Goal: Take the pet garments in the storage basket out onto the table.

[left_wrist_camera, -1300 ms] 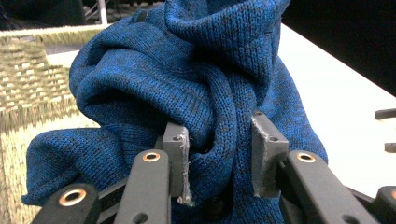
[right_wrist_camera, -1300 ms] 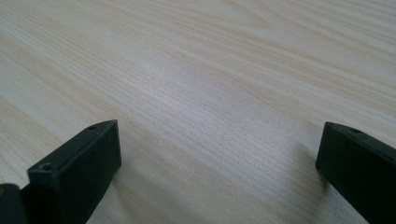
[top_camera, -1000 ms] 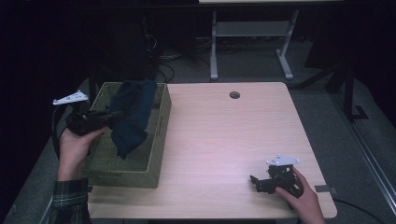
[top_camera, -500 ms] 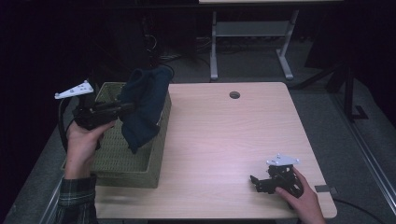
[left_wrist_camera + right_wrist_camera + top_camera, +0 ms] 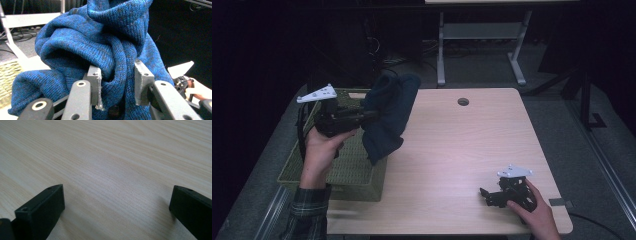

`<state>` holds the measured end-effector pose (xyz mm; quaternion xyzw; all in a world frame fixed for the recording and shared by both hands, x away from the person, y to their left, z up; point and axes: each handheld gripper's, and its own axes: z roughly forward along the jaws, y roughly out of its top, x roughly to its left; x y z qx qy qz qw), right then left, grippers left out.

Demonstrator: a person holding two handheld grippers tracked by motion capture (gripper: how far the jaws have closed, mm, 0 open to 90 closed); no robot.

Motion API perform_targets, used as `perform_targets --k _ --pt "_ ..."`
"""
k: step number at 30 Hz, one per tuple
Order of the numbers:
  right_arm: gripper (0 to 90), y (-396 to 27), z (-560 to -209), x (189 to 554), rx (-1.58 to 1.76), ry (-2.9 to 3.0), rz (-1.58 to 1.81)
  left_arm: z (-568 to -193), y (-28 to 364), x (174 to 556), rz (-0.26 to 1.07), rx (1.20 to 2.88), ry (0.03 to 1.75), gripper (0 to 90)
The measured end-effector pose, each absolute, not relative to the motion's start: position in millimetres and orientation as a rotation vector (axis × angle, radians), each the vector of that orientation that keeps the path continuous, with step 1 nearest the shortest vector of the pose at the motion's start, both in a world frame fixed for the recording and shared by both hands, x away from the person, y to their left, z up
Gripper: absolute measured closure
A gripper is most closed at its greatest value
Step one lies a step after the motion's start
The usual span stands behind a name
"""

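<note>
A dark blue knitted garment [image 5: 388, 115] hangs in the air over the right rim of a green woven basket [image 5: 347, 172] at the table's left edge. My left gripper [image 5: 364, 114] is shut on a thick fold of it; in the left gripper view the blue knit [image 5: 100, 50] bulges between the two jaws and hides most of what lies beyond. My right gripper [image 5: 486, 196] rests low on the wooden table [image 5: 462, 150] near the front right corner, open, with bare wood [image 5: 112, 182] between its jaws.
The table has a round cable hole [image 5: 463, 102] near its far edge. A white metal frame [image 5: 482, 35] stands on the floor behind the table. Dark surroundings lie to the left and right.
My left gripper has lifted the blue garment up out of the basket and carried it rightward over the rim. The right gripper has stayed where it was.
</note>
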<state>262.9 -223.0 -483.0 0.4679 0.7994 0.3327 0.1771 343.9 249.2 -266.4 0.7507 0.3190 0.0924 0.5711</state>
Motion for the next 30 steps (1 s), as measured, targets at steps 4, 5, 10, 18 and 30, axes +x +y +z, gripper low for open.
perform_targets --k 4,5,10,18,30 --pt "0.0 -223.0 -483.0 263.0 1.323 2.262 0.941 -268.2 235.6 345.0 0.207 1.778 0.726 64.3" --pt "0.0 -223.0 -483.0 262.9 1.324 2.263 0.942 -268.4 233.6 345.3 0.204 1.783 0.721 64.3" --pt "0.0 -223.0 -482.9 262.8 1.326 2.262 0.942 -271.0 220.2 346.2 0.181 1.793 0.702 64.4" --pt "0.0 -222.9 -482.8 262.8 1.326 2.263 0.942 -275.7 200.9 347.9 0.147 1.816 0.677 65.1" --pt "0.0 -223.1 -482.9 262.9 1.322 2.263 0.942 -288.7 167.3 353.6 0.101 1.875 0.654 66.6"
